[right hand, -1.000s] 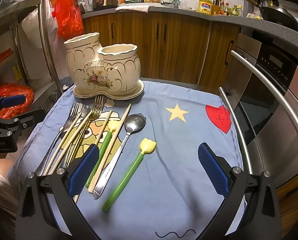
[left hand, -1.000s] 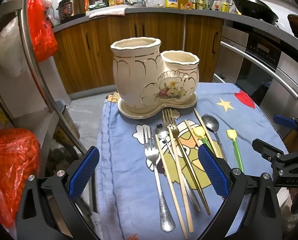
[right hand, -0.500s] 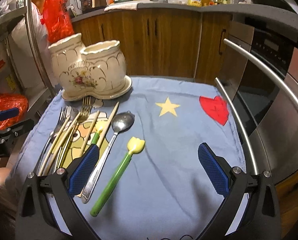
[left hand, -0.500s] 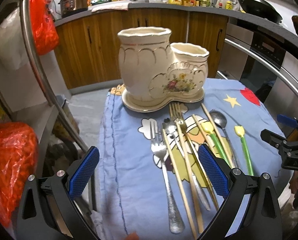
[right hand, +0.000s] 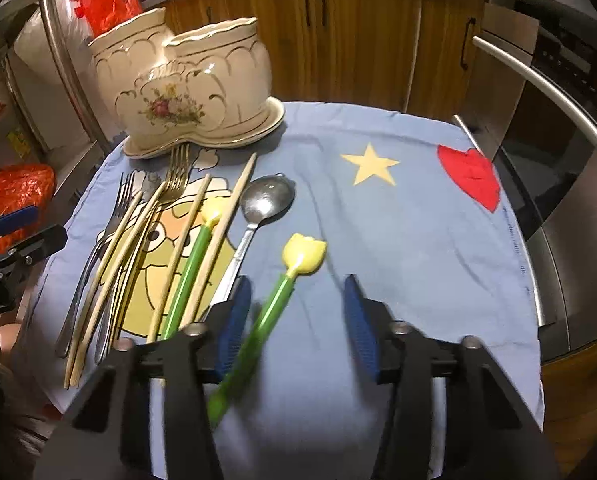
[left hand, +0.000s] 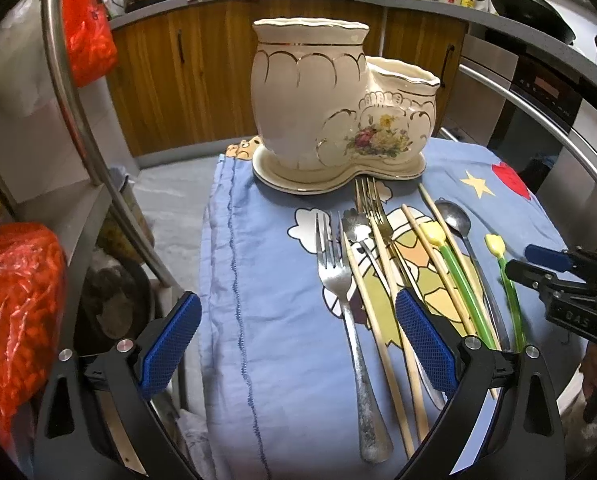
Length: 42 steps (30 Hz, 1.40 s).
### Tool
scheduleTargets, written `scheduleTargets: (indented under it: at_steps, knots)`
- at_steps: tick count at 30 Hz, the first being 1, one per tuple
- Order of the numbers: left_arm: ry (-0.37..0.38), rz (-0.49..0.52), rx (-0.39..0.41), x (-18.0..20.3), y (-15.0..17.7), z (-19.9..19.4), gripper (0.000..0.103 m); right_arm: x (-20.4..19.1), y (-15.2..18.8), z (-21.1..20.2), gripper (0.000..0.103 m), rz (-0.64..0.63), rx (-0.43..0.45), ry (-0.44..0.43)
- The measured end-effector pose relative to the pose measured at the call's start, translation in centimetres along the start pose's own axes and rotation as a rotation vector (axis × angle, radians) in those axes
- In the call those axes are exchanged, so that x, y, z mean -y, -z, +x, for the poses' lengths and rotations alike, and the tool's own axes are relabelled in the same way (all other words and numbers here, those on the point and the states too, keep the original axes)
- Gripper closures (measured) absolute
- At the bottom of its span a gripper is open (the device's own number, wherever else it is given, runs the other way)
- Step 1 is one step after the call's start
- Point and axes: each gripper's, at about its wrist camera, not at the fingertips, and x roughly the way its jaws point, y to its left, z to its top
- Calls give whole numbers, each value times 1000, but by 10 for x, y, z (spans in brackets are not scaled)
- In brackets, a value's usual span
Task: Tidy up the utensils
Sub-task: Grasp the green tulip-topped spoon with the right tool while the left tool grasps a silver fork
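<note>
The utensils are lying in a loose row on a blue cartoon-print cloth [left hand: 274, 360], just in front of one cream ceramic holder [left hand: 310, 92], which is standing upright on its own saucer-like base and showing two openings, one taller than the other. On the cloth are lying four pale chopsticks [left hand: 378, 320], one silver fork [left hand: 332, 276], gold-toned fork tines [left hand: 372, 208] – whether one fork or two stacked cannot be told – one small spoon with a flower-shaped bowl [left hand: 354, 226], one larger silver spoon [right hand: 268, 198], and two green-handled utensils with yellow tulip heads. One tulip utensil [right hand: 212, 212] is lying among the chopsticks; the other tulip utensil [right hand: 302, 254] is lying apart on the outer side of the row. The right gripper [right hand: 296, 284] is hovering low over that outer one, its jaws having just been closing – the green handle is running between them, close against the left pad while the right pad is standing clear, so nothing is being clamped. The left gripper [left hand: 296, 300] is holding its jaws wide apart above the near ends of the silver fork and chopsticks, gripping nothing.
</note>
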Motion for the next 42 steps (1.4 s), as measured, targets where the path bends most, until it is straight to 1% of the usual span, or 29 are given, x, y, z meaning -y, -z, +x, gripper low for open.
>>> scheduleTargets:
  at_steps: [2, 6, 8, 9, 10, 11, 14, 16, 17, 19, 21, 23, 25, 30, 32, 33, 34, 35, 37, 42]
  knots:
    - [9, 4, -4, 0, 1, 1, 7, -3, 0, 3, 76, -5, -13, -3]
    - [30, -5, -11, -4, 1, 2, 8, -9, 2, 12, 78, -23, -58, -7]
    - [39, -10, -19, -5, 2, 4, 10, -11, 2, 11, 79, -36, -50, 0]
    - [44, -11, -27, -6, 2, 5, 13, -11, 2, 11, 81, -39, -47, 1]
    - [48, -8, -35, -5, 2, 7, 17, -11, 2, 10, 87, -43, -41, 1]
    - [54, -6, -43, -5, 3, 8, 19, -11, 2, 11, 92, -42, -36, -4]
    - [69, 7, -68, -1, 4, 14, 30, -7, 2, 8, 93, -27, -26, -28]
    - [85, 16, -80, 2, 5, 16, 44, -4, 1, 6, 93, -19, -5, -34]
    - [91, 19, -86, 3, 5, 17, 49, -3, 1, 3, 93, -20, 8, -34]
    - [101, 28, -97, 7, 6, 20, 66, -1, 0, 1, 93, -24, 20, -36]
    - [111, 30, -104, 9, 5, 21, 74, 1, 0, -2, 93, -22, 29, -39]
    - [118, 25, -106, 11, 3, 23, 76, 1, 0, -3, 93, -23, 36, -42]
    - [124, 23, -117, 12, 0, 26, 83, 3, 1, -5, 93, -23, 42, -46]
    - [125, 8, -127, 11, -5, 34, 84, 4, 3, -10, 93, -25, 62, -53]
    - [102, -1, -126, 7, -12, 41, 83, 6, 4, -12, 93, -23, 66, -56]
    - [104, -12, -129, 4, -16, 44, 78, 6, 5, -12, 93, -22, 67, -58]
    - [121, -28, -124, 1, -20, 47, 69, 6, 5, -12, 93, -21, 70, -60]
    - [126, -32, -119, 0, -22, 48, 66, 7, 5, -13, 93, -21, 72, -60]
    - [129, -22, -99, 1, -26, 51, 65, 7, 6, -13, 93, -21, 73, -62]
    - [176, -46, -113, 0, -32, 65, 65, 7, 6, -12, 93, -23, 76, -63]
